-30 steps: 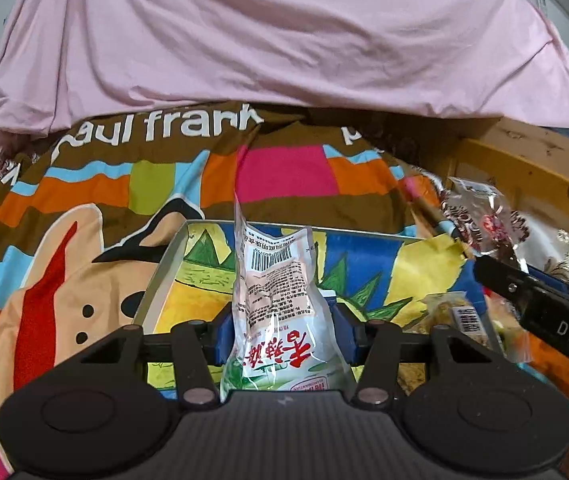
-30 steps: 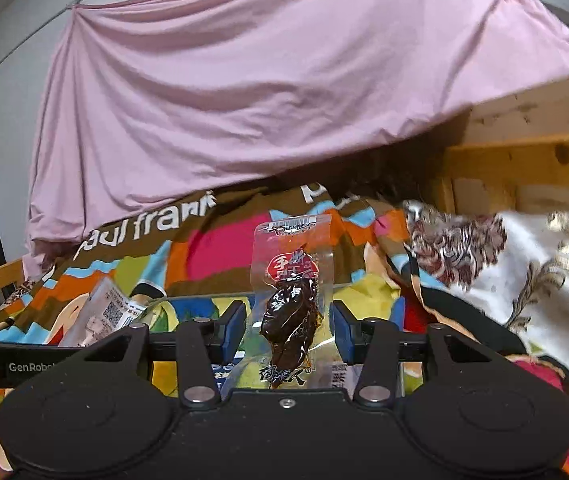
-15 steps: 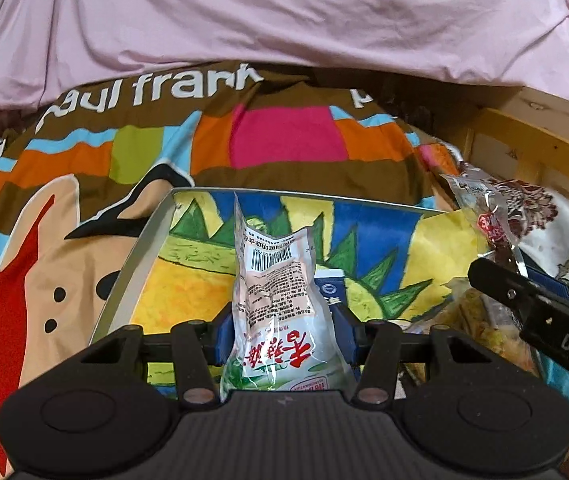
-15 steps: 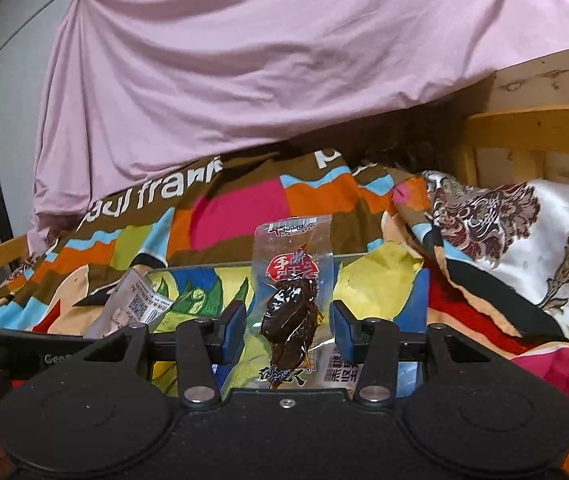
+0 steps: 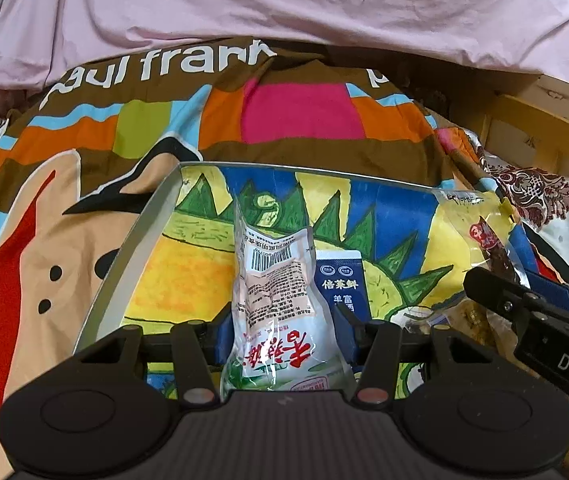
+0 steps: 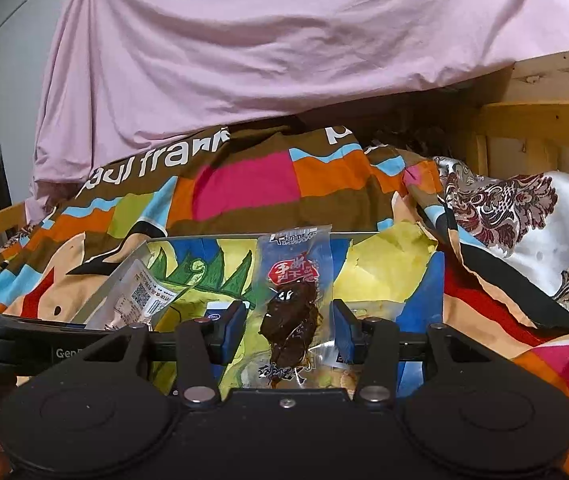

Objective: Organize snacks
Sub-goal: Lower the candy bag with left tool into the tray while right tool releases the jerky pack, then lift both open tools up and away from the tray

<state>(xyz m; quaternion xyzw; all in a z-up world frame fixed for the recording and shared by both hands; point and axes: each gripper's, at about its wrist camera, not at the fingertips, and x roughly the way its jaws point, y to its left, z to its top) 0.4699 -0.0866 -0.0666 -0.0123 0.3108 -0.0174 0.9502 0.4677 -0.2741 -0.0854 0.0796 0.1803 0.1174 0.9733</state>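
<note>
My left gripper (image 5: 282, 332) is shut on a white snack pouch (image 5: 280, 300) with red lettering and a barcode, held upright over a colourful painted box (image 5: 132, 256). My right gripper (image 6: 286, 332) is shut on a clear packet of dark dried meat (image 6: 292, 304), held upright over the same box (image 6: 380, 268). The right gripper with its packet (image 5: 484, 240) shows at the right of the left wrist view. The white pouch (image 6: 136, 296) shows at the left of the right wrist view. A blue carton (image 5: 342, 284) lies inside the box.
The box rests on a Paul Frank blanket (image 5: 300, 112) on a bed. A pink sheet (image 5: 284, 8) hangs behind. A wooden bed frame (image 5: 540, 128) and a floral white cloth (image 6: 524, 216) lie to the right. More snack packets (image 5: 468, 320) lie in the box.
Both grippers have moved forward and down toward the box, which now fills more of each view. Each keeps its hold on its packet.
</note>
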